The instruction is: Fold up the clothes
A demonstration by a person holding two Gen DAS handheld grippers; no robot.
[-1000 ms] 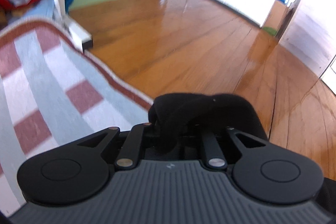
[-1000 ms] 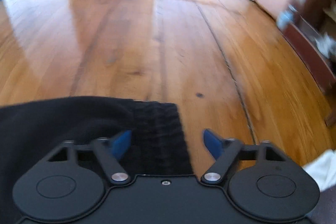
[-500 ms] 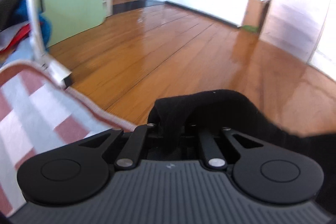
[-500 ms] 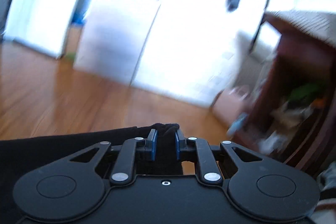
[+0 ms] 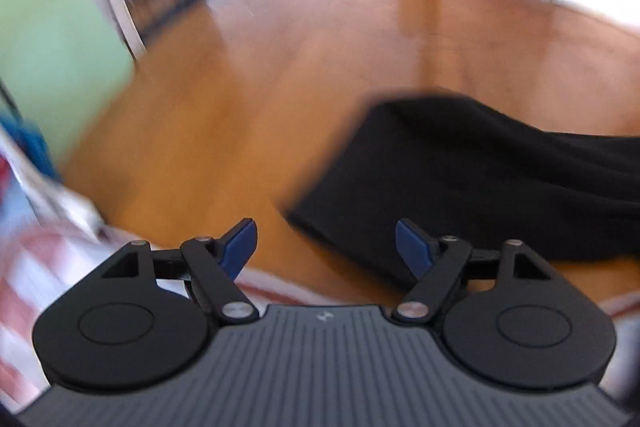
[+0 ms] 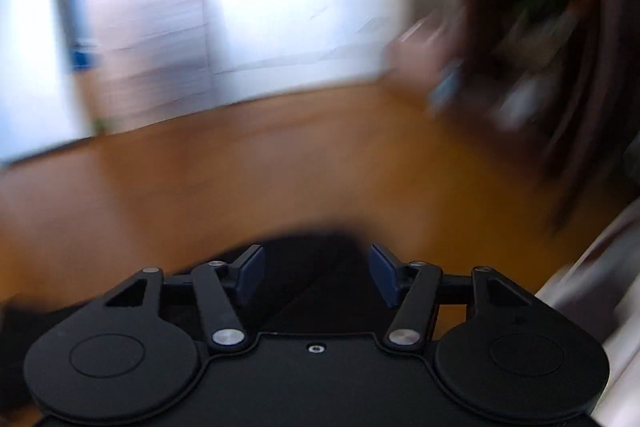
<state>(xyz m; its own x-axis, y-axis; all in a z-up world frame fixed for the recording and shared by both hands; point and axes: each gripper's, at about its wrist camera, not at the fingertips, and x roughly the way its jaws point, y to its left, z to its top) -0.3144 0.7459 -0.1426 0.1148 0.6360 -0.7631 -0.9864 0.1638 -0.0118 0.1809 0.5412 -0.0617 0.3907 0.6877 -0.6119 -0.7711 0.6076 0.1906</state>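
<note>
Black garment [image 5: 472,179] crumpled, blurred, lying across wooden floor [image 5: 280,79].

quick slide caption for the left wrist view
Left gripper, jaws opening with nothing between them, above a black garment on the wooden floor.

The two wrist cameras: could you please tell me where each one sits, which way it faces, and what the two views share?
Left wrist view: sits on the left gripper, facing forward and down at the wooden floor and black garment; its jaws are opening, nothing between them.
Right wrist view: sits on the right gripper, facing the floor and a blurred white wall; its jaws are opening over black cloth, pads clear.
Shared: the floor and black garment.
</note>
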